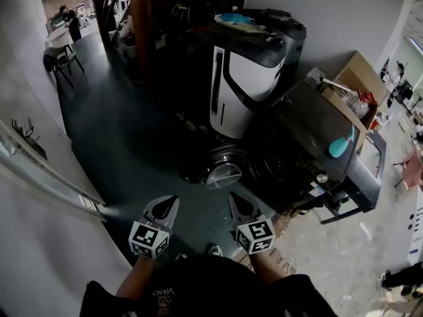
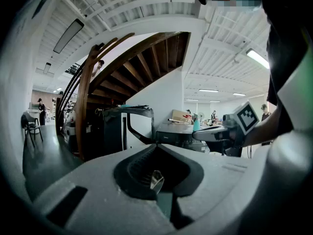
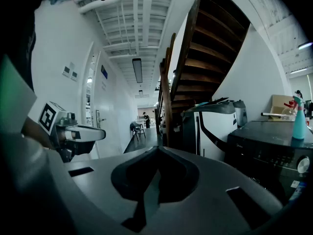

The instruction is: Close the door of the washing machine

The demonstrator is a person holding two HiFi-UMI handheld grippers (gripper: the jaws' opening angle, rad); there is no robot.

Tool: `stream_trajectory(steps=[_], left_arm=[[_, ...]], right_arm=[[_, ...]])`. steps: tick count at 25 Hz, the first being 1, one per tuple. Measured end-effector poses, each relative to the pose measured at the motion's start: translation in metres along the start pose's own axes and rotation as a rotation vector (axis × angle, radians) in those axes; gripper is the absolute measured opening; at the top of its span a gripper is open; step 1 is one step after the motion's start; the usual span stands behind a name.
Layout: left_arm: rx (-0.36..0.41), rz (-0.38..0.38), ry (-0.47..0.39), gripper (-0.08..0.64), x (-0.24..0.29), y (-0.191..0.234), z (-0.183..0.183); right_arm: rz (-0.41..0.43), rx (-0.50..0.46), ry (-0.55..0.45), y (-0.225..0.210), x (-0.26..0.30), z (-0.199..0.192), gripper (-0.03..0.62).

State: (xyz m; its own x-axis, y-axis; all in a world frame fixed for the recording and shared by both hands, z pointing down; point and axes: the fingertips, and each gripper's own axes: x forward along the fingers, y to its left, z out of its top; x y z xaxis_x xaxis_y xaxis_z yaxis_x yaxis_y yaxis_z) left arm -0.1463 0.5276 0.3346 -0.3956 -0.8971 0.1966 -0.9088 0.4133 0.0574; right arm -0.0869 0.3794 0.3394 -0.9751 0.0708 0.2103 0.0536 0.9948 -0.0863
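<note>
A dark front-loading washing machine stands at the right of the head view. Its round glass door hangs open toward the floor in front of the drum opening. My left gripper and right gripper are held side by side near my body, both short of the door and touching nothing. Both have their jaws shut with nothing between them. In the left gripper view the jaw tips meet, with the washing machine ahead. The right gripper view shows the machine at the right.
A tall white-and-black appliance stands beside the washer, under a wooden staircase. A teal spray bottle sits on the washer top, and a cardboard box is behind it. A white wall and door run along the left. A chair stands far back.
</note>
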Motion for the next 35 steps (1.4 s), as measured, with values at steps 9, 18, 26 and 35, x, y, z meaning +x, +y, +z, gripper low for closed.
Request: stream_trajectory(steps=[9, 18, 26, 35], left_arm=[[-0.050, 0.049, -0.019, 0.018, 0.035, -0.021, -0.005], [-0.128, -0.005, 0.031, 0.299, 0.064, -0.002, -0.026], [-0.108, -0.123, 0.102, 0.319, 0.114, 0.068, -0.031], [-0.029, -0.354, 0.187, 0.319, 0.199, 0.127, -0.038]], right_arm=[[0.090, 0.041, -0.051, -0.047, -0.004, -0.001, 0.056], [0.149, 0.121, -0.030, -0.067, 0.022, -0.010, 0.249], [0.036, 0.166, 0.009, -0.079, 0.084, -0.008, 0.249], [-0.174, 0.232, -0.009, -0.093, 0.133, -0.004, 0.242]])
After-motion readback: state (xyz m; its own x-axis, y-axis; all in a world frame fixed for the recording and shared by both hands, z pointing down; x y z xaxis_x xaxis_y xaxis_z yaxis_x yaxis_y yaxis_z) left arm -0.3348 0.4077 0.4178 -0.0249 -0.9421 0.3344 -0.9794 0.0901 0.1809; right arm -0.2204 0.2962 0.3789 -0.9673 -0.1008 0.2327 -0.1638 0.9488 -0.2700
